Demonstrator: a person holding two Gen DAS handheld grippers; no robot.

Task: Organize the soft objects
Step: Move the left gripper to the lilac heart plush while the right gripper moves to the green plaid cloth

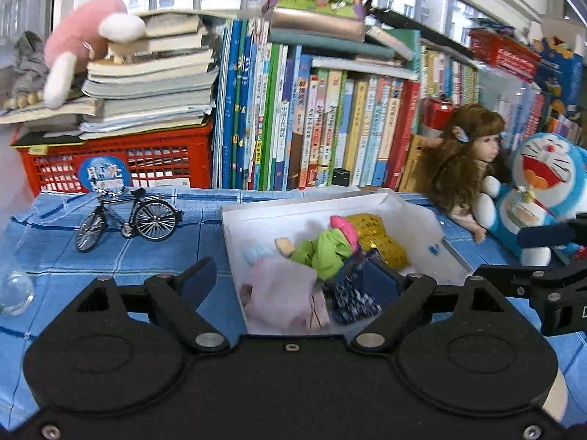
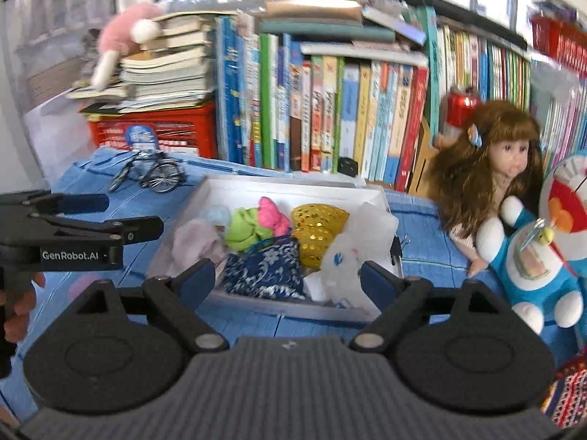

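Observation:
A white box (image 1: 234, 220) (image 2: 378, 196) on the blue cloth holds several soft things: a pale pink cloth (image 1: 282, 293) (image 2: 194, 242), a green and pink toy (image 1: 326, 245) (image 2: 253, 223), a gold sequin pouch (image 1: 378, 238) (image 2: 319, 227), a navy patterned pouch (image 1: 354, 297) (image 2: 268, 271) and a white plush (image 2: 341, 260). My left gripper (image 1: 293, 278) is open over the box's near left part, empty. My right gripper (image 2: 288, 278) is open in front of the box, empty. A Doraemon plush (image 1: 543, 190) (image 2: 543, 253) and a long-haired doll (image 1: 466, 161) (image 2: 491, 176) lie right of the box.
A row of books (image 1: 330, 121) (image 2: 348, 110) backs the table. A red crate (image 1: 113, 161) with stacked books and a pink plush (image 1: 80, 44) stands at the back left. A model bicycle (image 1: 128, 220) (image 2: 150, 172) and a glass ball (image 1: 14, 293) sit left of the box.

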